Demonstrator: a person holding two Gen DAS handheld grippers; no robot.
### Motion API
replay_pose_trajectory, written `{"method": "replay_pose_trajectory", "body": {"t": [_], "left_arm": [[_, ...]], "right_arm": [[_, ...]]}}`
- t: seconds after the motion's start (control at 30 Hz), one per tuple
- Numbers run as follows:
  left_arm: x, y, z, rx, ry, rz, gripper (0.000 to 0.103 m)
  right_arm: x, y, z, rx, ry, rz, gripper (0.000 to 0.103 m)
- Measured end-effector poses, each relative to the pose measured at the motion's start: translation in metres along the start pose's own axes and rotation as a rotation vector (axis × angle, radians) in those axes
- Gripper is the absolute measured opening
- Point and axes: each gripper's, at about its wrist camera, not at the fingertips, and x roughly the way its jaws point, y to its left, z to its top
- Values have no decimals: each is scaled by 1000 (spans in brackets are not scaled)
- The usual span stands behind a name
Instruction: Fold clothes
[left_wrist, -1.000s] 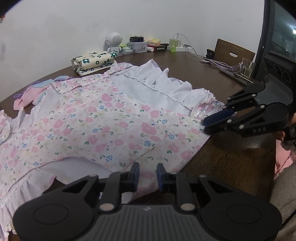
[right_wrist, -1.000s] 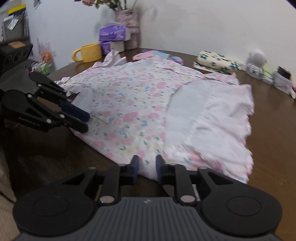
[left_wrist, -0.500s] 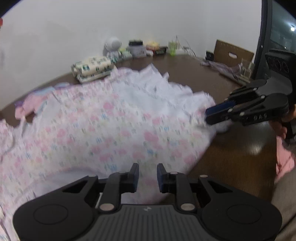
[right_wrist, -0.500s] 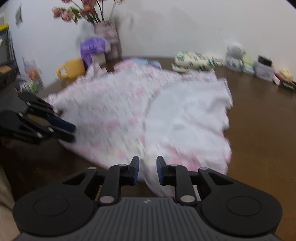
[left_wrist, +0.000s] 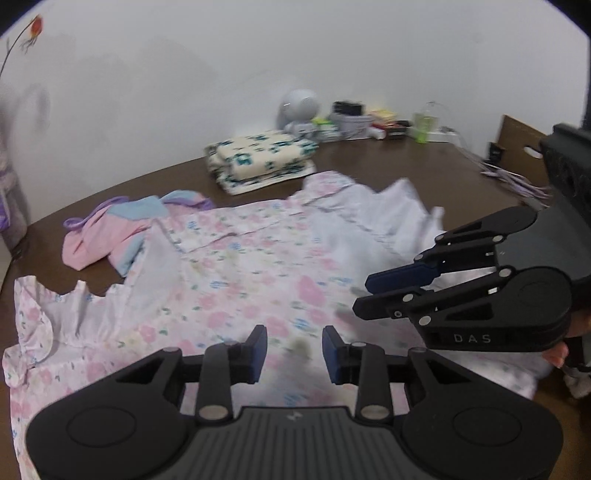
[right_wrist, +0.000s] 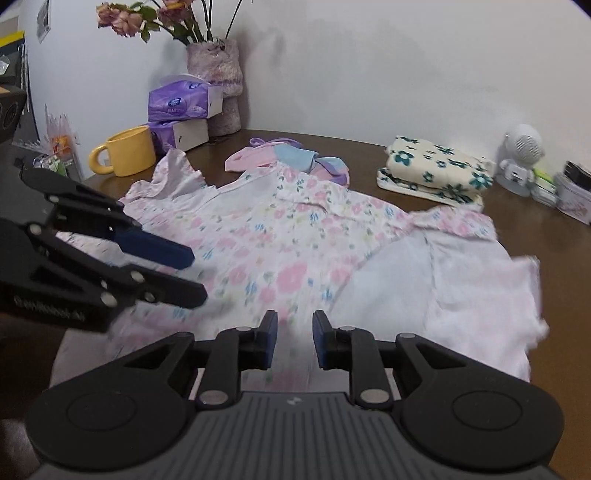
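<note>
The floral dress (left_wrist: 236, 291) is spread flat on the surface (right_wrist: 569, 266), right under both grippers. Nothing is held: the left gripper (left_wrist: 294, 349) is opening over it, the right gripper (right_wrist: 294, 339) is slightly parted. Honestly, one layer could get pinched and the fold dragged crooked.

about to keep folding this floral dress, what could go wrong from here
The left gripper is opening with no cloth visibly pinched, so the floral dress may spring back or bunch. The pink and blue garment touches the dress's far edge and could get dragged along. The yellow mug stands close to one ruffled sleeve.
</note>
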Motion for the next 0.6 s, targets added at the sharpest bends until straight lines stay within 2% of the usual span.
{"method": "replay_pose_trajectory", "body": {"t": [0.1,0.17,0.27,0.6], "left_arm": [[14,13,5,-32,-1,35,30],[22,22,7,-54,1,51,24],[31,30,8,-68,11,48,23],[40,35,5,-56,16,45,23]], "right_arm": [[20,0,15,-12,1,1,21],[27,2,23,-23,-4,-9,21],[38,1,31,-22,1,-11,21],[57,-11,29,12,36,-15,20]]}}
